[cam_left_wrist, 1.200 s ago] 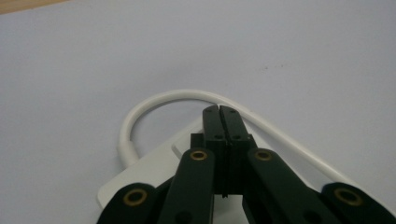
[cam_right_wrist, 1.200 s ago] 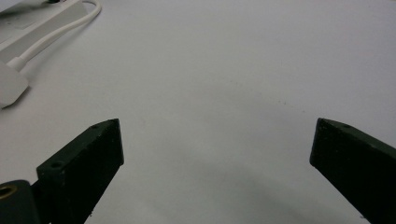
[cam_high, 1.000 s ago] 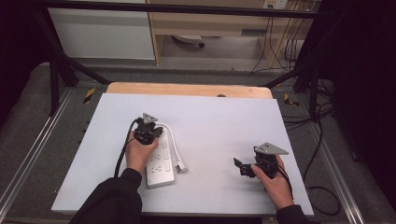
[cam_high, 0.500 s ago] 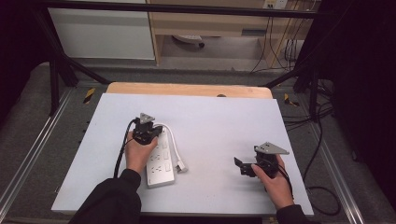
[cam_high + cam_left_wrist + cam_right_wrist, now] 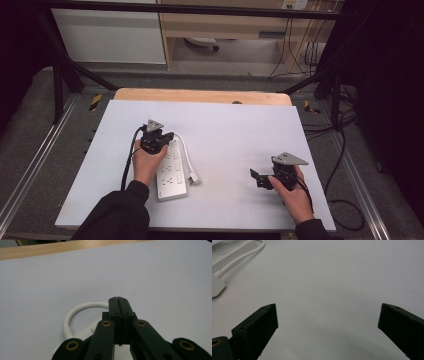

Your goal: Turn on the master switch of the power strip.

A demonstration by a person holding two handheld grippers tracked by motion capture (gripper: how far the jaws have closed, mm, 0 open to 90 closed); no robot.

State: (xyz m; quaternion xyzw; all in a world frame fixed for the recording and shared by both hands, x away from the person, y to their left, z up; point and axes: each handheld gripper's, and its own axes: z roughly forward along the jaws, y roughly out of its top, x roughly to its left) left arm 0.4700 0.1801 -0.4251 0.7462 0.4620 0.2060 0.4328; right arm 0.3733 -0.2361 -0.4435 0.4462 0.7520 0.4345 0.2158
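A white power strip (image 5: 170, 174) lies lengthwise on the left half of the pale mat (image 5: 240, 130). Its white cable (image 5: 183, 145) loops from the far end and runs back to a plug (image 5: 194, 178) beside it. My left gripper (image 5: 168, 136) sits shut over the strip's far end. In the left gripper view the jaws (image 5: 117, 300) are pressed together with nothing between them, above the cable loop (image 5: 75, 312). My right gripper (image 5: 257, 177) rests low near the front right, open and empty. In the right gripper view (image 5: 328, 307) it faces the cable (image 5: 242, 255) and plug (image 5: 217, 286).
The mat covers a wooden table whose bare far edge (image 5: 200, 96) shows beyond it. Black frame bars and metal rails (image 5: 30, 165) flank the table. Cables hang at the right (image 5: 345, 150). Bare mat lies between the two grippers.
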